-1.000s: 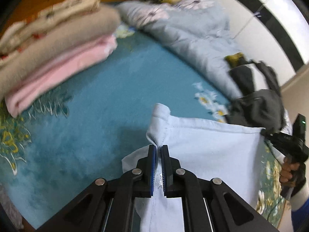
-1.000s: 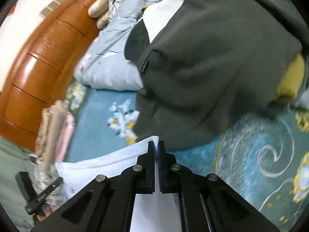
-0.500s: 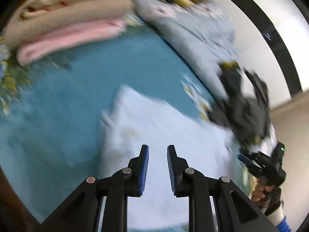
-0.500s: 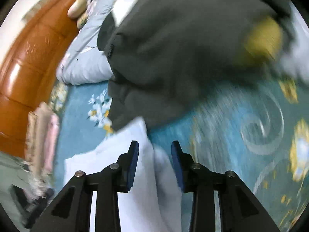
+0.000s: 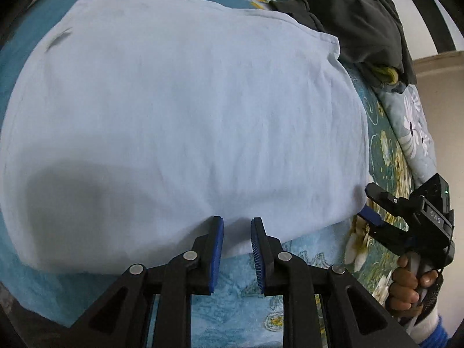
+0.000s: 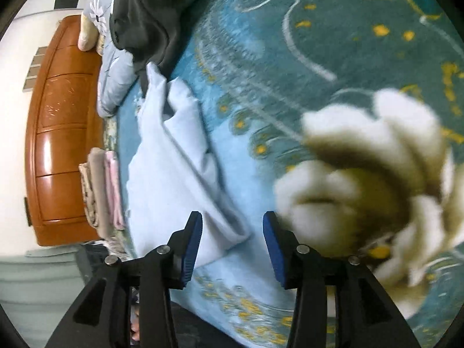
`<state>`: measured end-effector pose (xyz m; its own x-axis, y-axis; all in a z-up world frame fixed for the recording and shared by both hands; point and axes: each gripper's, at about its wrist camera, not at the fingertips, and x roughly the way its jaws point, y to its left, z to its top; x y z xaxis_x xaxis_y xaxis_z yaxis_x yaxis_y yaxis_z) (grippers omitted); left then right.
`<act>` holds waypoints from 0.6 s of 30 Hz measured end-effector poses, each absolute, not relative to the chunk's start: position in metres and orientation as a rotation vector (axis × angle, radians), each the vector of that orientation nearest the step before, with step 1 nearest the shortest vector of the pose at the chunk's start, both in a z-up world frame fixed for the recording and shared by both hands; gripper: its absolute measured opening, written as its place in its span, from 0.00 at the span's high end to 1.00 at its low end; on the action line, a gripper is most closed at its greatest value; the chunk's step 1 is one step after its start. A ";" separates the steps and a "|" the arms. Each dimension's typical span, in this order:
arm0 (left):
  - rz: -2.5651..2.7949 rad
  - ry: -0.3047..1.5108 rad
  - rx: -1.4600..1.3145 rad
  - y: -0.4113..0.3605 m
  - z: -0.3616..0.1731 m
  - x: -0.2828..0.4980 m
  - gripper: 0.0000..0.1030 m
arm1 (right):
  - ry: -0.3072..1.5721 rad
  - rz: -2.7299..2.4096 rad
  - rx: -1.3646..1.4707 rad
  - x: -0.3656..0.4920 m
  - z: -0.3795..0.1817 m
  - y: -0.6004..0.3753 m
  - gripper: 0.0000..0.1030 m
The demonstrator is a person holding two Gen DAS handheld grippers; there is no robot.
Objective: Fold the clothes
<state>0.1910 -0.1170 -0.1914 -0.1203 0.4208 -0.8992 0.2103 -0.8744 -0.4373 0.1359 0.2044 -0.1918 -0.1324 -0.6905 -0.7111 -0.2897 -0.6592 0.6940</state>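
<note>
A pale blue garment [image 5: 185, 110] lies folded flat on the teal patterned bed cover [image 5: 240, 298]. My left gripper [image 5: 236, 226] is open and empty, its tips at the garment's near edge. My right gripper [image 6: 232, 223] is open and empty, its jaws straddling the garment's near corner [image 6: 185, 179]. It also shows in the left wrist view [image 5: 371, 203], at the garment's right edge.
A dark grey garment heap [image 5: 356, 20] lies beyond the pale blue one, on a grey floral quilt [image 5: 411, 121]. A stack of folded beige and pink clothes [image 6: 101, 191] sits by the wooden headboard [image 6: 58, 133].
Both grippers were shut on the garment's corners a second ago. They let go, opened, and dropped down to the garment's near edge, which now lies flat.
</note>
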 end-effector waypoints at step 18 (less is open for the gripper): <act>2.386 -1.254 -1.637 -0.221 -0.144 0.259 0.78 | -0.596 -2.058 1.547 0.113 -0.087 0.051 0.95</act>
